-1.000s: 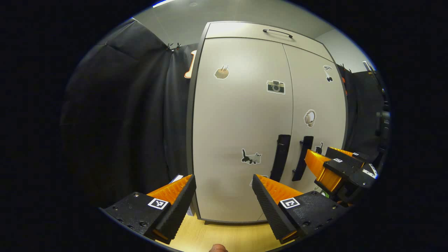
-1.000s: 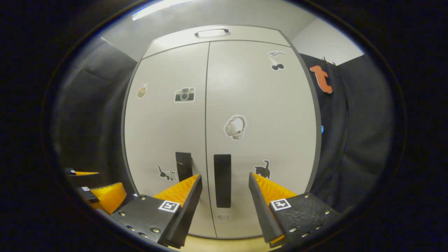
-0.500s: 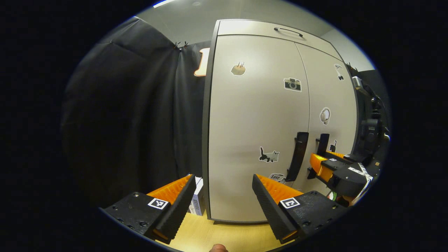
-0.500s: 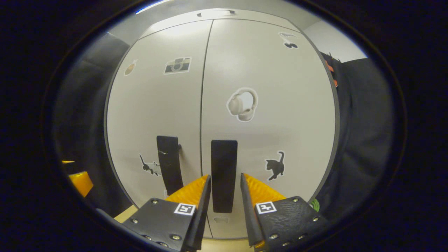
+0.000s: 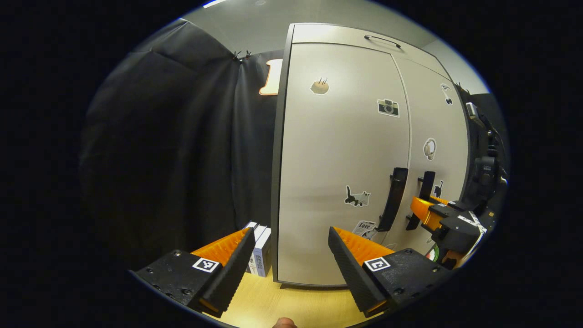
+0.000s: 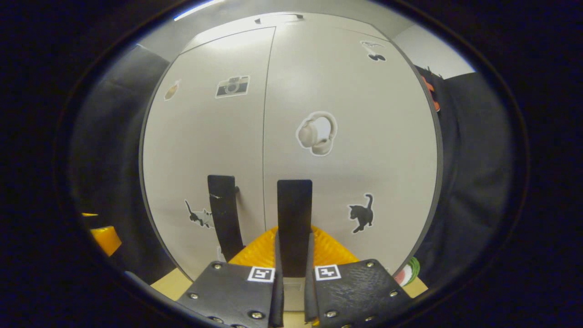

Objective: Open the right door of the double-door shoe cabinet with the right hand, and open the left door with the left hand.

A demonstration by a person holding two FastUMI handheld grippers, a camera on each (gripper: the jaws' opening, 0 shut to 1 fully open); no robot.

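- Your right claw [image 6: 294,255] is clamping the right door handle [image 6: 294,214], one finger pressing on each side of the bar.
- That handle is standing upright, its long axis running top to bottom, low on the right door [image 6: 350,136] just beside the centre seam.
- Your left claw [image 5: 291,255] is hanging with its fingers spread apart, holding nothing, well apart from the shoe cabinet [image 5: 346,159] and pointing at its left edge.
- The left door handle [image 5: 392,198] is also standing upright, just beside the right one.
- You are facing two doors, both lying flush, with two vertical handles and one horizontal handle [image 5: 382,41] on the top panel.
- The left door [image 5: 337,150] is carrying four stickers.
- Two boxes [image 5: 259,250] are standing on the floor beside the cabinet.
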